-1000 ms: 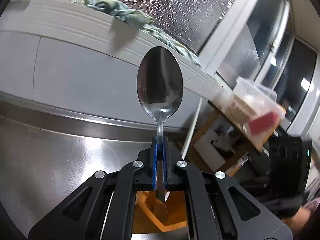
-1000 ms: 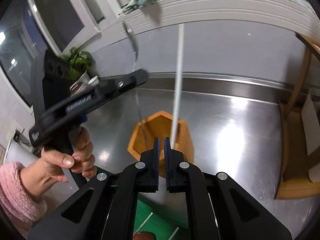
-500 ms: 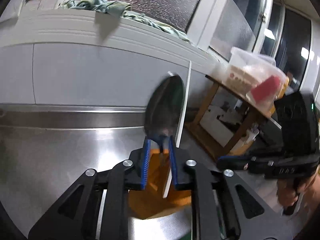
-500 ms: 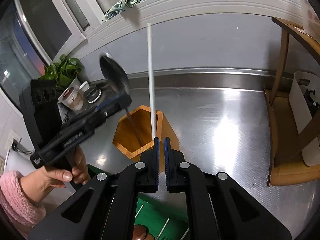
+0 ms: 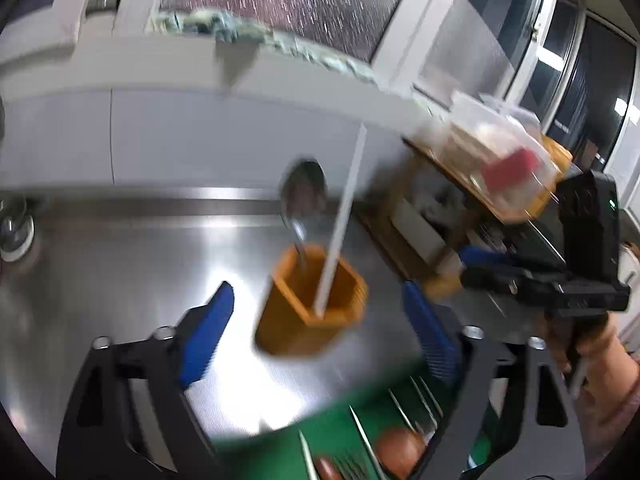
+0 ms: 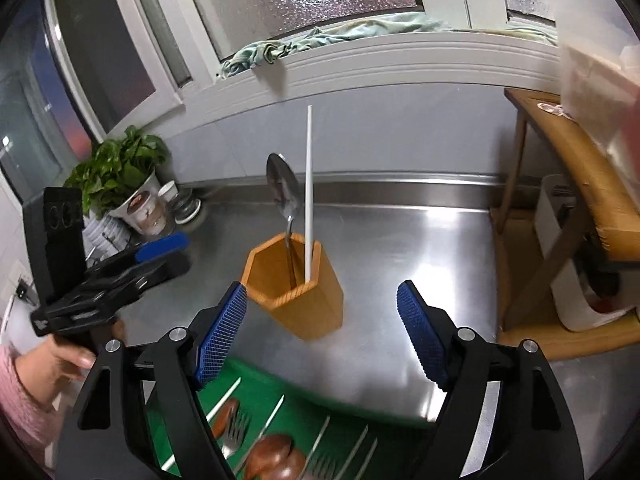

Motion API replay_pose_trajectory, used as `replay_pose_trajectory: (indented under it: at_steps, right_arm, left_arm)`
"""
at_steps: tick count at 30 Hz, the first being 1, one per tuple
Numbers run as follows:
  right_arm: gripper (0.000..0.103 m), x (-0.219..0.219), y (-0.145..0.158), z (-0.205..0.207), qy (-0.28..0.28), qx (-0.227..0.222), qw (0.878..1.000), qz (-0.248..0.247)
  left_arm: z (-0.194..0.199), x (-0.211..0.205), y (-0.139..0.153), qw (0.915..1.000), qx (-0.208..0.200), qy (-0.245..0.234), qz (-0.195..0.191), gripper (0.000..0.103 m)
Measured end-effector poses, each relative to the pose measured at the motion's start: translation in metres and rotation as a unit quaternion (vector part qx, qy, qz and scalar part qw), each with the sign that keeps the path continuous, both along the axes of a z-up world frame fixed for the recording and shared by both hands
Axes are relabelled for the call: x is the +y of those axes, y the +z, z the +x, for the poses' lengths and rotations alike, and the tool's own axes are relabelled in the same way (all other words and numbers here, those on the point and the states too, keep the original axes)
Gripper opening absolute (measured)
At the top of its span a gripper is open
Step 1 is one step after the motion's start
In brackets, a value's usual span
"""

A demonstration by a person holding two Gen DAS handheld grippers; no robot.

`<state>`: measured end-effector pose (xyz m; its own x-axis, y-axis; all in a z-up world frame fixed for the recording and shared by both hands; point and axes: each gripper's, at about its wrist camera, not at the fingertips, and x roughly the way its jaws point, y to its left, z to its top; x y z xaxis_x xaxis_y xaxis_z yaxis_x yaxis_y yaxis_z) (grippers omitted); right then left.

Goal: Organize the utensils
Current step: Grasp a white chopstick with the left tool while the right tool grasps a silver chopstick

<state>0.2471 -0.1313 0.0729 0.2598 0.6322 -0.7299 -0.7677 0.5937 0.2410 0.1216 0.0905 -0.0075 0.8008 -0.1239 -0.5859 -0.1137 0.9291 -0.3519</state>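
A hexagonal wooden utensil holder (image 6: 298, 284) stands on the steel counter; it also shows in the left wrist view (image 5: 312, 304). In it stand a metal spoon (image 6: 283, 192), bowl up, and a white chopstick (image 6: 308, 184); the left wrist view shows the spoon (image 5: 304, 200) and chopstick (image 5: 342, 224) too. My left gripper (image 5: 320, 332) is open and empty, pulled back from the holder. My right gripper (image 6: 320, 332) is open and empty, just before the holder. A green mat (image 6: 280, 412) below holds forks, wooden spoons and chopsticks.
A potted plant (image 6: 120, 176) and small cups stand at the back left. A wooden rack (image 6: 576, 184) with a plastic box stands to the right. A cloth (image 6: 320, 40) lies on the window sill. The steel counter (image 6: 400, 248) runs to the wall.
My left gripper let go of the spoon into the holder, opened wide and drew back. My right gripper let go of the chopstick, opened and drew back.
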Motion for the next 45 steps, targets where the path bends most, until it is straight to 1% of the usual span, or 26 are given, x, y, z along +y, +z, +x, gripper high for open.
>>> replay_pose_trajectory:
  at_steps: [2,3,5,6,8,9,11,12,13,14,15,16,17,18,20,23,27,29,31,34,36,37,41,43,44,45]
  right_arm:
    - [0.081,-0.007,0.004,-0.007,0.003,0.042,0.999,-0.013]
    - [0.084,-0.010,0.003,-0.012,0.010,0.072,0.997,-0.032]
    - [0.084,-0.016,0.000,-0.022,0.023,0.107,0.992,-0.063]
    - [0.084,-0.019,-0.003,-0.030,0.036,0.125,0.988,-0.084]
    - [0.084,-0.023,-0.013,-0.040,0.045,0.147,0.981,-0.116]
    - [0.084,-0.028,-0.023,-0.046,0.042,0.168,0.975,-0.137]
    - [0.081,-0.035,-0.039,-0.051,0.028,0.201,0.966,-0.163]
    - [0.066,-0.040,-0.053,-0.053,0.015,0.225,0.956,-0.189]
    - [0.045,-0.045,-0.064,-0.054,0.003,0.242,0.948,-0.206]
    - [0.035,-0.051,-0.072,-0.054,-0.008,0.255,0.943,-0.215]
    - [0.021,-0.057,-0.084,-0.053,-0.024,0.275,0.934,-0.228]
    - [0.015,-0.061,-0.090,-0.053,-0.031,0.280,0.930,-0.236]
    - [0.014,-0.064,-0.097,-0.055,-0.037,0.281,0.927,-0.246]
    - [0.014,-0.066,-0.101,-0.056,-0.041,0.281,0.925,-0.253]
    - [0.014,-0.068,-0.109,-0.059,-0.049,0.278,0.922,-0.267]
    - [0.014,-0.067,-0.115,-0.059,-0.064,0.267,0.919,-0.282]
    - [0.014,-0.067,-0.124,-0.059,-0.067,0.264,0.913,-0.303]
    - [0.014,-0.064,-0.126,-0.061,-0.064,0.265,0.912,-0.307]
    - [0.014,-0.059,-0.126,-0.064,-0.060,0.257,0.910,-0.320]
    - [0.014,-0.051,-0.126,-0.068,-0.051,0.248,0.905,-0.343]
    - [0.014,-0.046,-0.127,-0.073,-0.046,0.253,0.897,-0.360]
    - [0.011,-0.045,-0.128,-0.074,-0.045,0.253,0.895,-0.366]
    - [0.011,-0.033,-0.131,-0.080,-0.043,0.242,0.889,-0.385]
    - [0.008,-0.029,-0.131,-0.084,-0.049,0.236,0.888,-0.393]
    - [0.007,-0.028,-0.131,-0.085,-0.052,0.235,0.888,-0.392]
    - [0.006,-0.026,-0.131,-0.087,-0.052,0.233,0.888,-0.392]
  left_arm:
    - [-0.009,-0.008,0.000,0.9981,0.060,-0.006,-0.015,0.088]
    - [-0.015,-0.014,-0.002,0.9954,0.094,-0.009,-0.015,0.088]
    - [-0.025,-0.020,-0.008,0.9897,0.142,-0.016,-0.014,0.088]
    - [-0.029,-0.023,-0.012,0.9853,0.169,-0.018,-0.016,0.088]
    - [-0.041,-0.028,-0.027,0.9714,0.234,-0.023,-0.036,0.088]
    - [-0.046,-0.030,-0.034,0.9652,0.256,-0.025,-0.045,0.088]
    - [-0.055,-0.034,-0.046,0.9553,0.288,-0.030,-0.057,0.087]
    - [-0.058,-0.036,-0.052,0.9508,0.302,-0.033,-0.060,0.086]
    - [-0.063,-0.039,-0.059,0.9457,0.317,-0.035,-0.063,0.084]
    - [-0.066,-0.040,-0.065,0.9424,0.327,-0.035,-0.063,0.072]
    - [-0.068,-0.040,-0.071,0.9388,0.337,-0.032,-0.065,0.052]
    - [-0.072,-0.039,-0.079,0.9327,0.352,-0.029,-0.072,0.044]
    - [-0.074,-0.039,-0.086,0.9280,0.363,-0.026,-0.080,0.031]
    - [-0.073,-0.038,-0.092,0.9241,0.372,-0.026,-0.083,0.027]
    - [-0.074,-0.039,-0.099,0.9205,0.382,-0.026,-0.078,0.027]
    - [-0.071,-0.041,-0.106,0.9168,0.393,-0.028,-0.066,0.023]
    - [-0.064,-0.048,-0.110,0.9116,0.408,-0.034,-0.041,0.023]
    - [-0.061,-0.052,-0.112,0.9086,0.415,-0.038,-0.031,0.023]
    - [-0.057,-0.058,-0.114,0.9041,0.425,-0.043,-0.017,0.023]
    - [-0.051,-0.064,-0.115,0.8998,0.433,-0.053,0.003,0.023]
    - [-0.048,-0.069,-0.117,0.8963,0.440,-0.055,0.016,0.022]
    - [-0.046,-0.073,-0.117,0.8931,0.445,-0.060,0.030,0.022]
    - [-0.032,-0.097,-0.121,0.8834,0.457,-0.068,0.077,0.022]
    - [-0.030,-0.102,-0.122,0.8786,0.463,-0.065,0.098,0.016]
    - [-0.026,-0.108,-0.122,0.8768,0.465,-0.061,0.107,0.010]
    - [-0.027,-0.108,-0.122,0.8769,0.464,-0.061,0.109,0.007]
